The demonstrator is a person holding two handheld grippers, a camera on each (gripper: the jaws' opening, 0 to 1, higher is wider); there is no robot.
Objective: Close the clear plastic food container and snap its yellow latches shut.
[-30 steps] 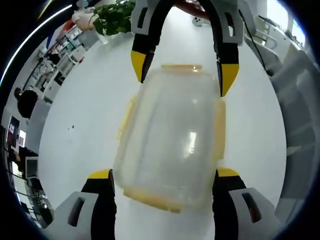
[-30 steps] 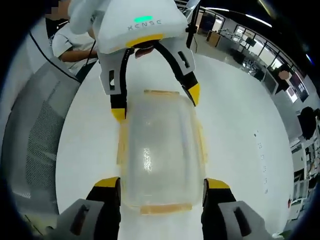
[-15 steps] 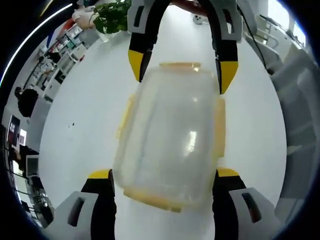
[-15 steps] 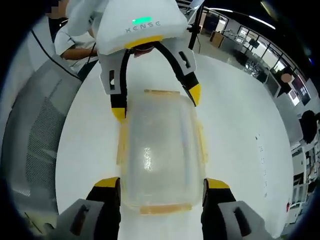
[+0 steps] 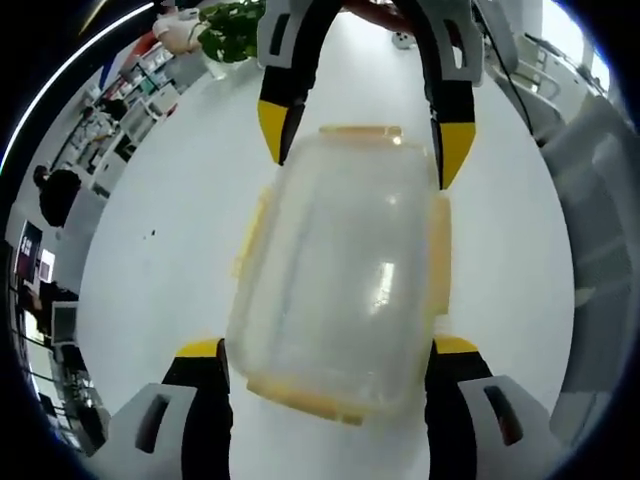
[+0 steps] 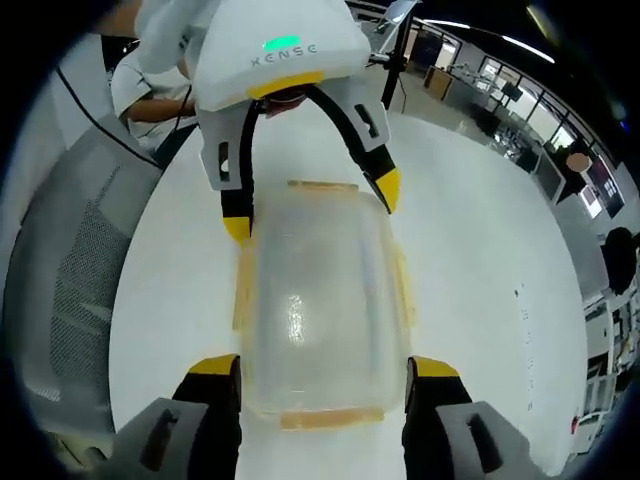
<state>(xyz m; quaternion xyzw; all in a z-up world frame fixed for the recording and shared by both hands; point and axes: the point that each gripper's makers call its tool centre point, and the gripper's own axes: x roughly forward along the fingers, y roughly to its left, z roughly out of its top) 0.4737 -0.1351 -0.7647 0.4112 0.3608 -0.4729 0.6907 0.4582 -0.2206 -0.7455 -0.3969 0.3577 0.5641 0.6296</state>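
Observation:
A clear plastic food container with yellow latches lies on the white table, lid on. Its side latches flare outward. My left gripper is open, its jaws astride the container's near end and close against both sides. My right gripper faces it from the far end, also open, a yellow tip at each far corner. In the right gripper view the same container sits between the right gripper's wide jaws, with the left gripper straddling the opposite end. Whether any jaw presses the plastic I cannot tell.
A grey mesh chair stands at the table's edge beside a seated person. A potted plant stands at the table's far end. Open white tabletop lies on both sides of the container, and office desks fill the background.
Both views have shifted slightly against the room. The container and both grippers keep the same places relative to each other.

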